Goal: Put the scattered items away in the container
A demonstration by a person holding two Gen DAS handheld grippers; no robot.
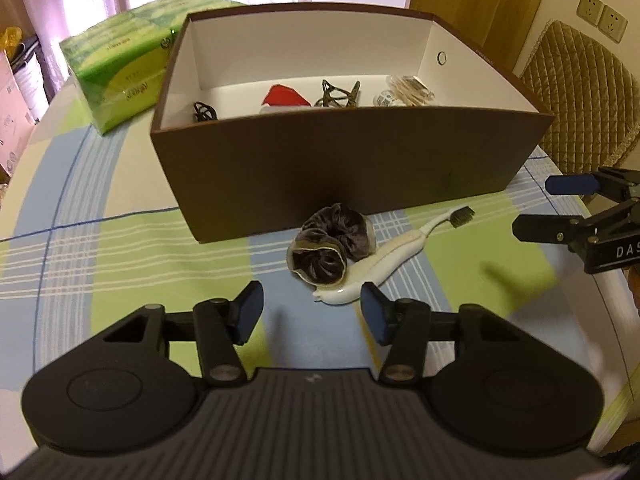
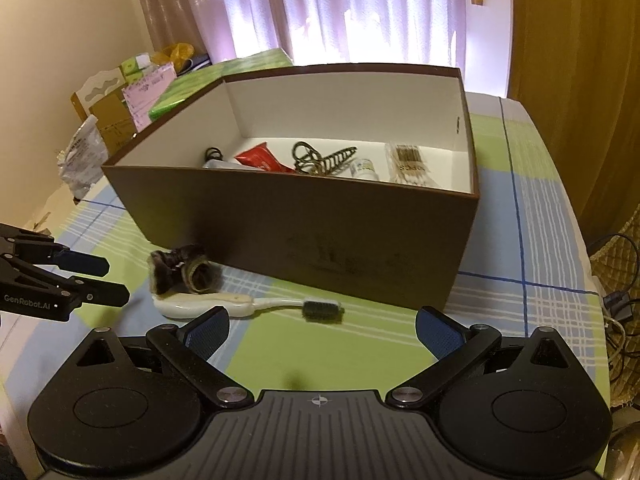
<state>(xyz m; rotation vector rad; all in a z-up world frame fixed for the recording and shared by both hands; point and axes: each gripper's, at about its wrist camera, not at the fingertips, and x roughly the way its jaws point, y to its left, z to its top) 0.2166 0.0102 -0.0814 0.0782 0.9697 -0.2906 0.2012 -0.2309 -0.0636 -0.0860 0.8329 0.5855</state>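
Nearest your lens, the left gripper (image 1: 310, 312) stands with its blue-padded jaws spread and nothing between them, hovering over the checked tablecloth (image 1: 100, 248). Just past its pads lie the two things left outside: a dark velvet scrunchie (image 1: 330, 246) and a cream toothbrush (image 1: 384, 258), touching each other, in front of the near wall of the brown cardboard box (image 1: 340, 164).

Expect the scrunchie to be feather-light, soft and springy; it will likely squash flat, so pinch across one thick gathered fold rather than through the hole. The toothbrush looks like stiff, smooth plastic, probably slippery. You would do best to close across its broad curved handle, nearest you, not the thin neck or the dark bristled head by the box.

Your right gripper (image 2: 322, 332) is also spread wide and empty, low over the cloth, with the brush head just ahead of it.

Inside the white-lined box already sit a red tube (image 2: 260, 158), a wiry hair claw (image 2: 320, 158), a black hair tie (image 2: 214, 155), a small bottle (image 2: 365, 169) and a pack of cotton swabs (image 2: 408, 162).
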